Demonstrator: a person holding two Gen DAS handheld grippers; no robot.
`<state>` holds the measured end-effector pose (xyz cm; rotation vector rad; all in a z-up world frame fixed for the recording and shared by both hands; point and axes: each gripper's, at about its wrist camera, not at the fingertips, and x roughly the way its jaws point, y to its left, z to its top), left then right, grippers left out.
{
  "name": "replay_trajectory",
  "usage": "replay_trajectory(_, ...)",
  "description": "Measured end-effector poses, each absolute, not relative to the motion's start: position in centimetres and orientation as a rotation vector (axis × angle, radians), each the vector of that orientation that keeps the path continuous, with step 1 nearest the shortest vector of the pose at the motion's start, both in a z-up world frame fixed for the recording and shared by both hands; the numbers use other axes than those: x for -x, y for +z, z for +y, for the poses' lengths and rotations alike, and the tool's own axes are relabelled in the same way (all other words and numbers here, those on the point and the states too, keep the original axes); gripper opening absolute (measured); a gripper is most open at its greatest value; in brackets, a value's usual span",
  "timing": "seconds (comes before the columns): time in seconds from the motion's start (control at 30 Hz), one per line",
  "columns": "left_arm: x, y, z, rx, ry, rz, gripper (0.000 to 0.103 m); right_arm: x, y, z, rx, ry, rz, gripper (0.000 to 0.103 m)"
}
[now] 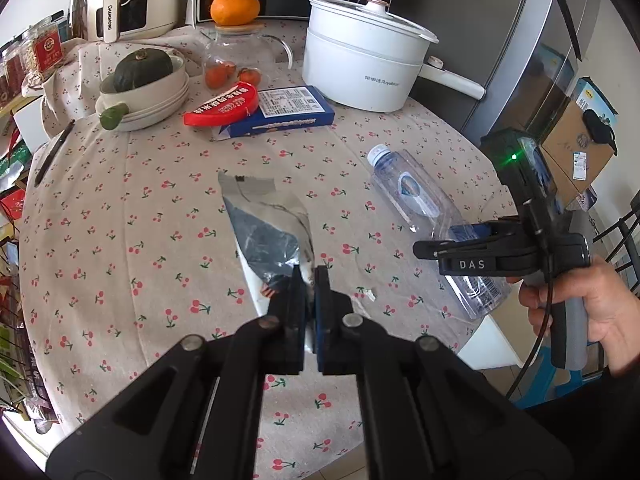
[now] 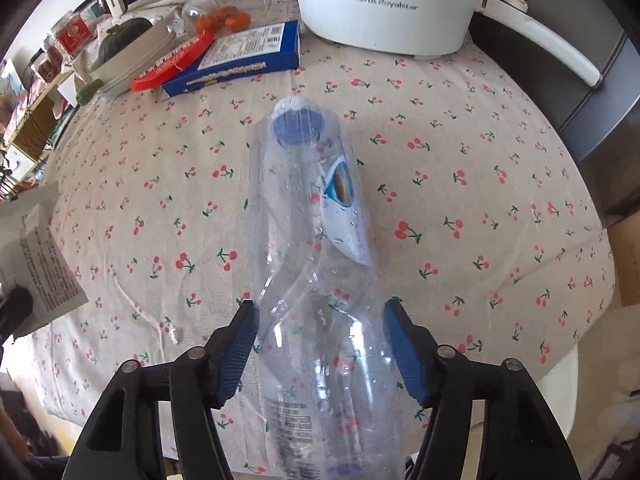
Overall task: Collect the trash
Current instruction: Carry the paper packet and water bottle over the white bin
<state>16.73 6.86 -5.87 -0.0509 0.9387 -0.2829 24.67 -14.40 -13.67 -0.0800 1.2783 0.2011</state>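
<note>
A crumpled silver and dark foil wrapper [image 1: 266,226] lies on the cherry-print tablecloth [image 1: 140,220]. My left gripper [image 1: 307,276] is shut on the wrapper's near end. An empty clear plastic bottle [image 1: 416,196] with a white cap lies on its side to the right. My right gripper [image 1: 424,249] is around the bottle's lower body; in the right wrist view the bottle [image 2: 316,240] lies between the spread blue pads [image 2: 240,344], and my right gripper [image 2: 320,320] is open. The wrapper's white edge [image 2: 40,264] shows at the left of that view.
At the back stand a white Royalstar pot [image 1: 360,64], a blue box [image 1: 288,112] with a red lid [image 1: 222,106] on it, stacked bowls with a green squash [image 1: 144,80], a glass jug [image 1: 236,56] and an orange [image 1: 234,6]. The table edge [image 1: 492,332] is near right.
</note>
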Motion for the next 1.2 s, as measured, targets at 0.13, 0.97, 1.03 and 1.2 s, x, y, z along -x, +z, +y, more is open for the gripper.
replay_trajectory(0.13,-16.4,-5.2,7.1,0.068,-0.287,0.923,0.004,-24.0,-12.4,-14.7,0.062,0.173,1.245,0.060)
replay_trajectory(0.97,-11.4,-3.7,-14.5,-0.096,-0.760,0.874,0.004,-12.4,-4.5,-34.6,-0.102,-0.096,1.090,0.061)
replay_trajectory(1.03,-11.0,-4.3,-16.5,-0.124,-0.801,0.876,0.004,-11.6,-4.8,-36.3,-0.113,-0.120,1.099,0.061)
replay_trajectory(1.2,-10.9,-6.1,-20.4,-0.193,-0.860,0.884,0.005,-10.1,-5.4,-39.5,-0.147,-0.172,1.115,0.061)
